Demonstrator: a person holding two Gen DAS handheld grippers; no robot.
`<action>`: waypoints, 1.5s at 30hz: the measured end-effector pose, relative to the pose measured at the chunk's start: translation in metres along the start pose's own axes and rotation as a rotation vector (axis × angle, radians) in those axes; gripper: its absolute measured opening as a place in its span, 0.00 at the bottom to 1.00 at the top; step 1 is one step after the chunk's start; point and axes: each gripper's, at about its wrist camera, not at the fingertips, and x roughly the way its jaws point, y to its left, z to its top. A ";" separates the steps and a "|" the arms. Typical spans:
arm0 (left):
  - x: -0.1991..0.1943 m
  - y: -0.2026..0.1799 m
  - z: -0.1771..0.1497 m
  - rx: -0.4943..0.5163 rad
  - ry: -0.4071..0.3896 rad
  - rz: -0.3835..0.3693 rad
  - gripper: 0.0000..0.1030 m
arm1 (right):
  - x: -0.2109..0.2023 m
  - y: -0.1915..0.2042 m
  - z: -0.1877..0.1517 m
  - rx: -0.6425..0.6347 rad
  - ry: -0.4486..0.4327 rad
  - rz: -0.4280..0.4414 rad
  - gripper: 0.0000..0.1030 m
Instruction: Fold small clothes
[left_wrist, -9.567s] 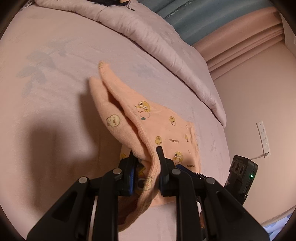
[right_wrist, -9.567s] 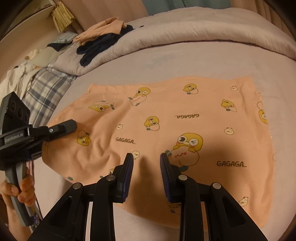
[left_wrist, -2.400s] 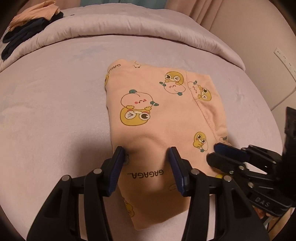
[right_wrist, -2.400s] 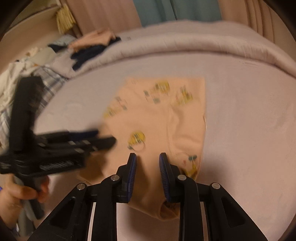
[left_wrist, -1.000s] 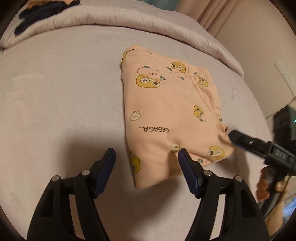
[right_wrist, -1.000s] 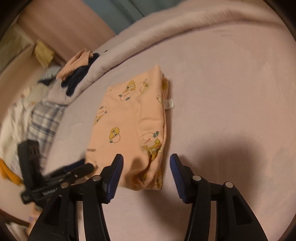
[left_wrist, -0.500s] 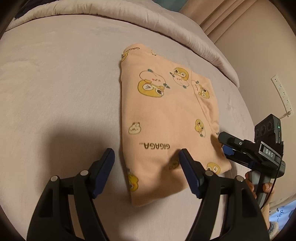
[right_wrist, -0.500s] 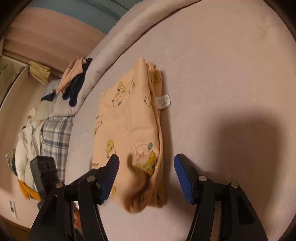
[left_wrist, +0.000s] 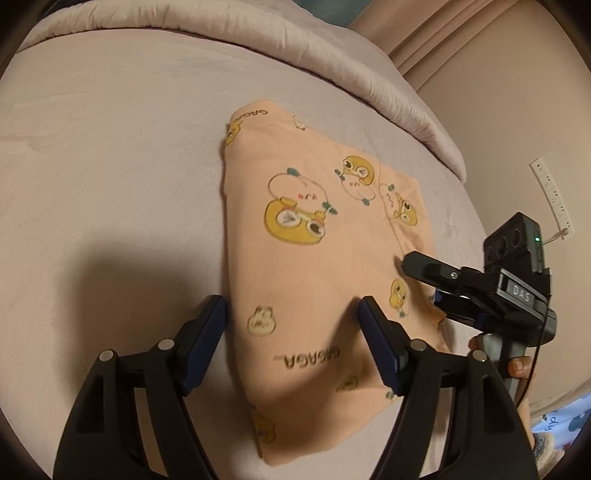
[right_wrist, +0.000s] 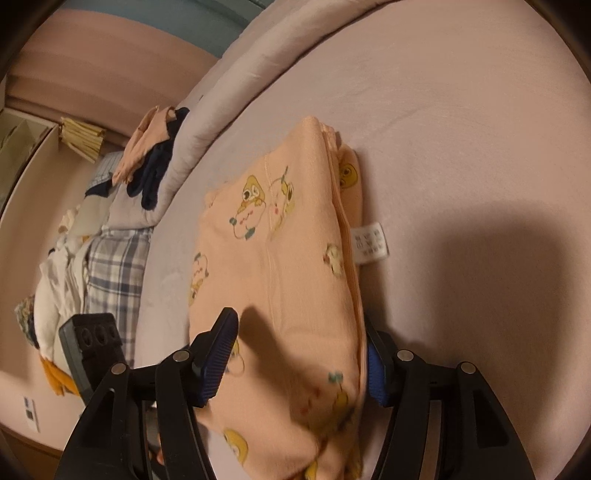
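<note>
My left claw (left_wrist: 291, 332) and right claw (right_wrist: 299, 354) gape, straddling near corners of folded peach garment (left_wrist: 317, 236), ready to lift.

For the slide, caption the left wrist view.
Open left gripper straddles the near end of a folded peach duck-print garment on the bed; right gripper at its side.

A pale pink bed (left_wrist: 110, 155) with a rolled quilt (left_wrist: 258, 40) fills the room. Curtains (left_wrist: 424, 44) hang beside a plain wall (left_wrist: 517, 110) in warm, dim light.
</note>
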 end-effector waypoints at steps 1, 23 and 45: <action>0.001 0.000 0.000 0.004 0.000 -0.005 0.71 | 0.001 0.000 0.001 0.001 0.001 0.005 0.60; 0.021 -0.003 0.028 -0.025 -0.006 -0.045 0.67 | 0.017 0.013 0.013 -0.118 -0.022 -0.034 0.55; -0.004 -0.018 0.005 0.021 -0.022 0.039 0.35 | -0.003 0.062 -0.026 -0.275 -0.129 -0.177 0.28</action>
